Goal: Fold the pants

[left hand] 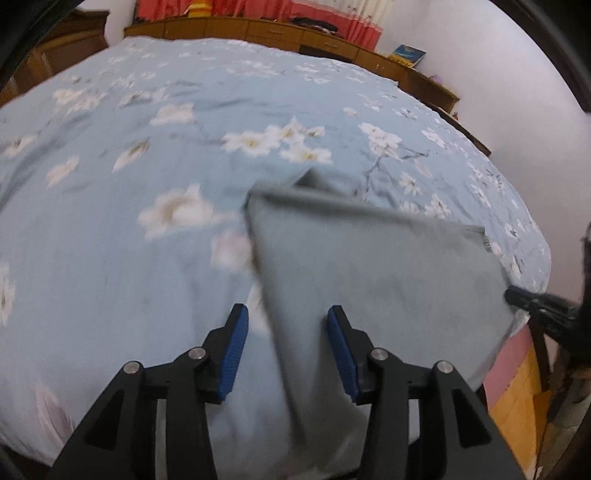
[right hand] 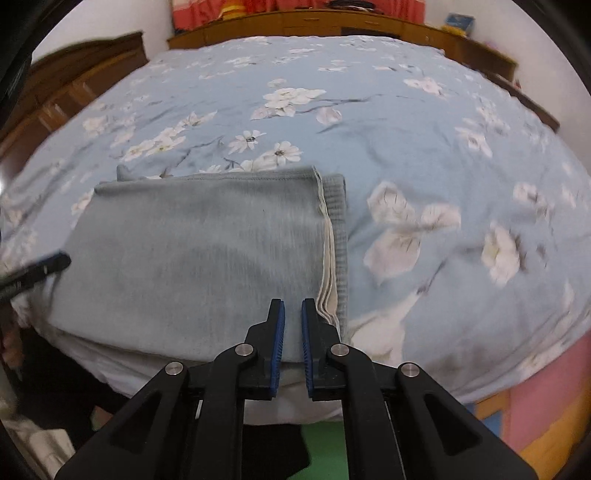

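Lying folded into a thick rectangle, the grey-blue soft-denim pants (right hand: 199,254) take up the lower left centre of the right wrist view, resting on the pale blue bedcover printed with white blossoms (right hand: 424,122), close to the bed's near edge. A ribbed waistband and a cream inner edge run down the fold's right side in that view.

At the bottom centre of the same view, the right gripper (right hand: 293,310) with black arms and blue ribbed pads has its jaws drawn nearly together, with only a narrow slot between them. Pants fabric shows through that slot, near the waistband edge; whether the pads actually nip the cloth cannot be told.

In the left wrist view the pants fill the centre right, blurred, with one long edge running down between the fingers of the left gripper (left hand: 288,314). Its blue pads stand spread apart, and neither pad presses on the fabric.

Each view catches the other gripper's black tip at its edge: at right in the left view, at left in the right view.

A brown wooden headboard (left hand: 280,33) and red curtains (left hand: 255,11) sit along the top of the left view.
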